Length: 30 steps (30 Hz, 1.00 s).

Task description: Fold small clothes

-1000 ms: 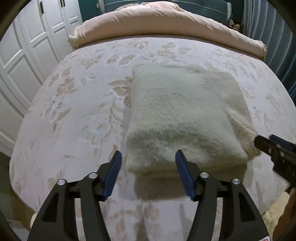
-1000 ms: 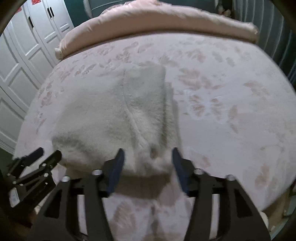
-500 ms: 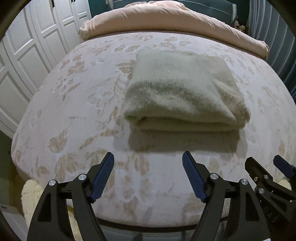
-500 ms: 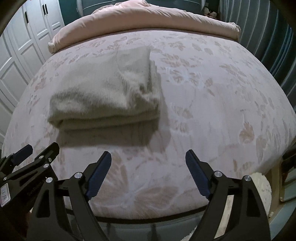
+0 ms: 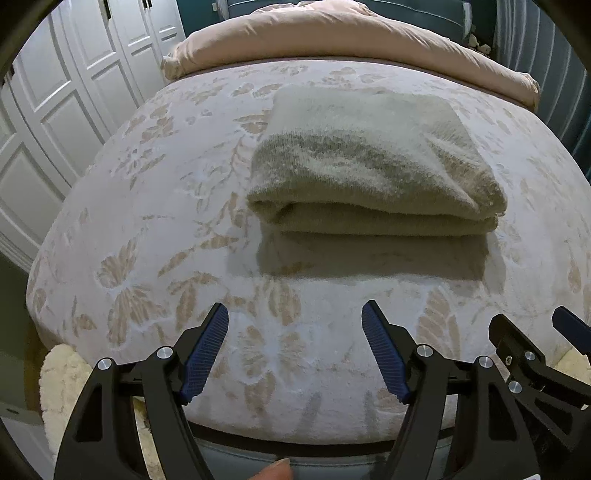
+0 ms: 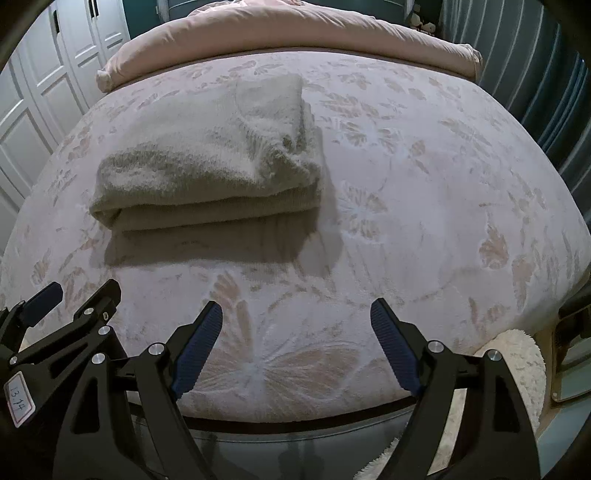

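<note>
A cream knitted garment (image 5: 369,162) lies folded into a thick rectangle on the flowered bed cover (image 5: 147,221), its folded edge toward me. It also shows left of centre in the right wrist view (image 6: 207,162). My left gripper (image 5: 294,308) stands open over the bed's near edge, well short of the garment, with nothing between its blue pads (image 5: 207,354). My right gripper (image 6: 296,305) is open as well and holds nothing. Each gripper shows in the other's view: the right (image 5: 530,319) and the left (image 6: 85,288), side by side.
A rolled pink duvet (image 5: 332,33) lies across the far end of the bed. White wardrobe doors (image 5: 74,92) stand on the left and a teal curtain (image 6: 535,74) on the right. A fluffy cream rug (image 6: 517,354) lies below the bed. A person's fingertip (image 5: 277,470) shows at the bottom.
Both grippers have drawn back from the garment's near edge, which lay between their fingers, to the bed's near edge. Their jaws have widened. The garment stays folded.
</note>
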### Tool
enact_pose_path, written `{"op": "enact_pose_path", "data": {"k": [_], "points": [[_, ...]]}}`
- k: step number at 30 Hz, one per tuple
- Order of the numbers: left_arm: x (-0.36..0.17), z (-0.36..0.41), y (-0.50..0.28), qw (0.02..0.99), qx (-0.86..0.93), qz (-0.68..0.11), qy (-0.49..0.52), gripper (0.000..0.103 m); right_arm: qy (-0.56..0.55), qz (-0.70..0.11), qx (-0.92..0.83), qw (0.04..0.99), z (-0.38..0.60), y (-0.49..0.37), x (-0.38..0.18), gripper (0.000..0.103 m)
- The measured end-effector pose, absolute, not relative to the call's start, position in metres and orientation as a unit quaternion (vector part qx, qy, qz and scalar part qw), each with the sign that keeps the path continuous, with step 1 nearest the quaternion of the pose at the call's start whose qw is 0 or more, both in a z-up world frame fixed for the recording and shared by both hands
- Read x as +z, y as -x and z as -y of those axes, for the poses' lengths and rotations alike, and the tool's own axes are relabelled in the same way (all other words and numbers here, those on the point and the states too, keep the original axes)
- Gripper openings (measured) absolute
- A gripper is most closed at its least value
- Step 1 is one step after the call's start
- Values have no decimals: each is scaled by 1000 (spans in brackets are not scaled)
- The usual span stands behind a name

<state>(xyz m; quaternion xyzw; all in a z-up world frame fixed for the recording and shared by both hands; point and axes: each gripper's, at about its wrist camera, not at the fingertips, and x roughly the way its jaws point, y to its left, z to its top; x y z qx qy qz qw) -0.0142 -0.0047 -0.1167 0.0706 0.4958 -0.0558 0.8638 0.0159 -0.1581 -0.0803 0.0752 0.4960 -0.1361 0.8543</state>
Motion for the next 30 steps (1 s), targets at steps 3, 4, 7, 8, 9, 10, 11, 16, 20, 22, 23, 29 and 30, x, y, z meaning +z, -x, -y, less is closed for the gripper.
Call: {"op": "enact_pose_path", "data": {"k": [3, 4, 7, 8, 9, 10, 11, 16, 20, 22, 23, 29, 30], "points": [[-117, 5, 14, 863, -54, -498, -71, 70, -75, -496, -138, 854, 156, -16, -81, 80], [-118, 4, 14, 862, -55, -498, -72, 69, -74, -496, -138, 854, 156, -16, -81, 80], [-118, 5, 14, 862, -56, -499, -70, 68, -71, -496, -135, 855, 159, -17, -81, 80], [-117, 5, 14, 862, -56, -499, -69, 66, -71, -496, -136, 855, 158, -16, -81, 80], [-117, 4, 14, 862, -57, -500, -69, 65, -70, -495, -137, 855, 157, -16, -81, 80], [-117, 4, 13, 861, -57, -500, -70, 65, -71, -495, -139, 855, 156, -16, -81, 80], [-117, 4, 13, 861, -57, -501, -69, 65, -71, -495, -140, 854, 155, -16, -81, 80], [-119, 3, 12, 859, -59, -504, -70, 65, -71, -496, -143, 853, 154, -16, -82, 80], [-119, 3, 12, 859, -59, -504, -71, 65, -72, -498, -143, 852, 154, -17, -82, 80], [-119, 3, 12, 858, -59, -505, -70, 65, -73, -498, -144, 852, 154, -17, -82, 80], [-119, 3, 12, 858, -59, -505, -70, 65, -72, -498, -143, 852, 155, -17, -82, 80], [-121, 2, 11, 859, -61, -502, -78, 65, -73, -500, -146, 851, 156, -18, -83, 80], [-121, 1, 10, 859, -61, -501, -79, 65, -75, -500, -147, 850, 156, -18, -84, 80]]}}
